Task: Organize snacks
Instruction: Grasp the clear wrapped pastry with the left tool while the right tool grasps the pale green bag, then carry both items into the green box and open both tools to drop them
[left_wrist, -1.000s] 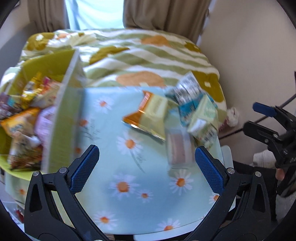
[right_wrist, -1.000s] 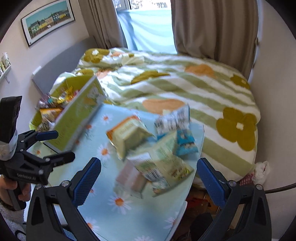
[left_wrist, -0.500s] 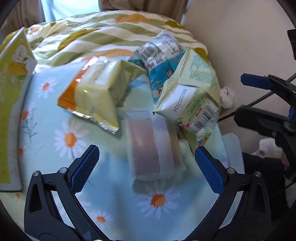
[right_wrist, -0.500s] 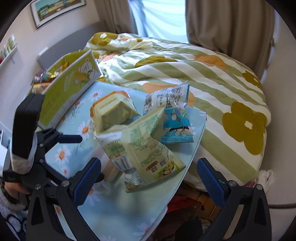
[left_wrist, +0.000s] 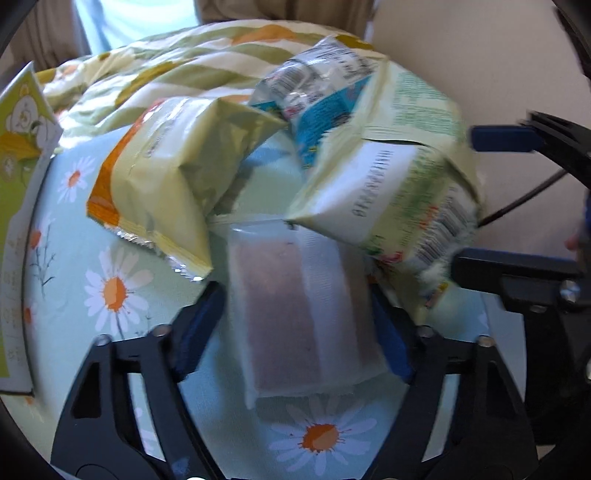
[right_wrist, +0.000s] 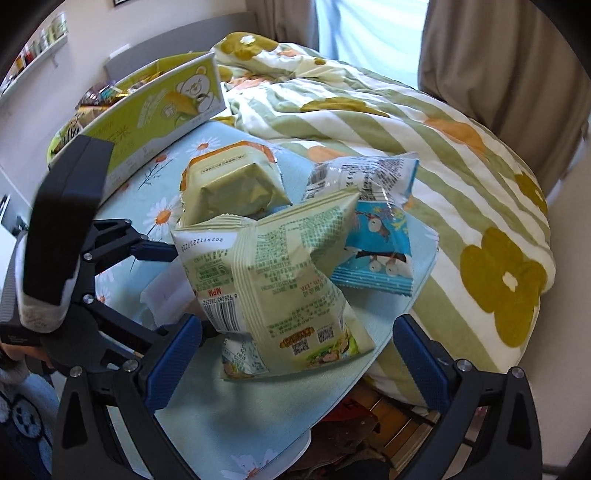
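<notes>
A clear packet with a brown filling (left_wrist: 295, 317) lies flat on the daisy-print table (left_wrist: 110, 288). My left gripper (left_wrist: 299, 325) straddles it with its jaws closing, the blue pads against the packet's two long edges. Behind it lean a yellow-orange bag (left_wrist: 173, 177), a pale green bag (left_wrist: 388, 192) and a blue bag (left_wrist: 321, 114). My right gripper (right_wrist: 297, 325) stands open around the near end of the pale green bag (right_wrist: 273, 280), its pads apart from it. The left gripper's fingers (right_wrist: 147, 251) show at the left of the right wrist view.
A yellow-green bear-print box (right_wrist: 155, 107) filled with snacks stands at the table's far left. A bed with a striped flower quilt (right_wrist: 424, 147) lies behind the table. The table's right edge (right_wrist: 406, 325) drops off to floor clutter beside a wall.
Both grippers have come down closer to the snack pile. The left jaws, wide apart before, have narrowed onto the clear packet. The right jaws remain wide.
</notes>
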